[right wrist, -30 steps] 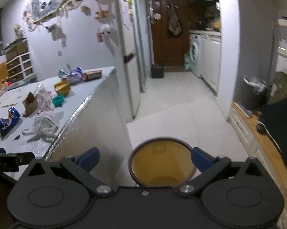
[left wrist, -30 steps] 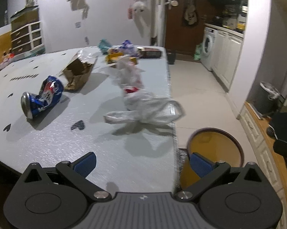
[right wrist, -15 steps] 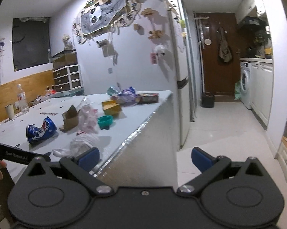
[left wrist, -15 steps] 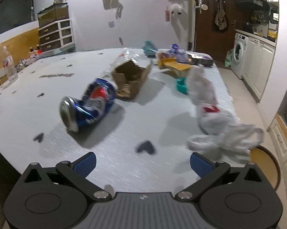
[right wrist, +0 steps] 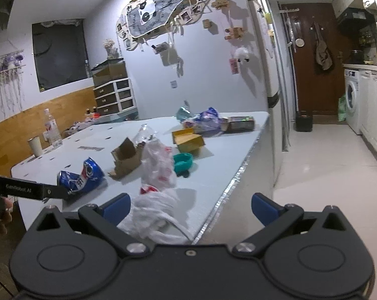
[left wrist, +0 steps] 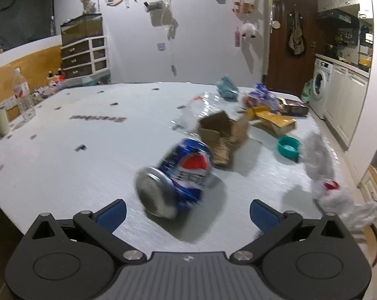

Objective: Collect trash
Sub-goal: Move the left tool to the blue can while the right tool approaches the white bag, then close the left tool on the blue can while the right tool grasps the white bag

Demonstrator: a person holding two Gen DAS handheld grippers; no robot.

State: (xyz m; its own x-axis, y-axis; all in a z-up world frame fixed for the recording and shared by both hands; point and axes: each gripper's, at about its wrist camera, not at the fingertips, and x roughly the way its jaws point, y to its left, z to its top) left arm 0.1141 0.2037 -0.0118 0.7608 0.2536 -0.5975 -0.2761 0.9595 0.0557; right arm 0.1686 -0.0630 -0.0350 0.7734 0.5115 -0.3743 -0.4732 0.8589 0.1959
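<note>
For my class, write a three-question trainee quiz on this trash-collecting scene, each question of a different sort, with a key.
1. True or false: the left gripper is shut on the crushed blue can.
2. Multiple choice: what lies just beyond the can on the table? A) a glass jar B) a torn cardboard box C) a plate
3. Fill in: nearest the right gripper, by the table's edge, lies a white plastic ____.

Key: 1 false, its jaws stand open on either side of the can; 2 B; 3 bag.
</note>
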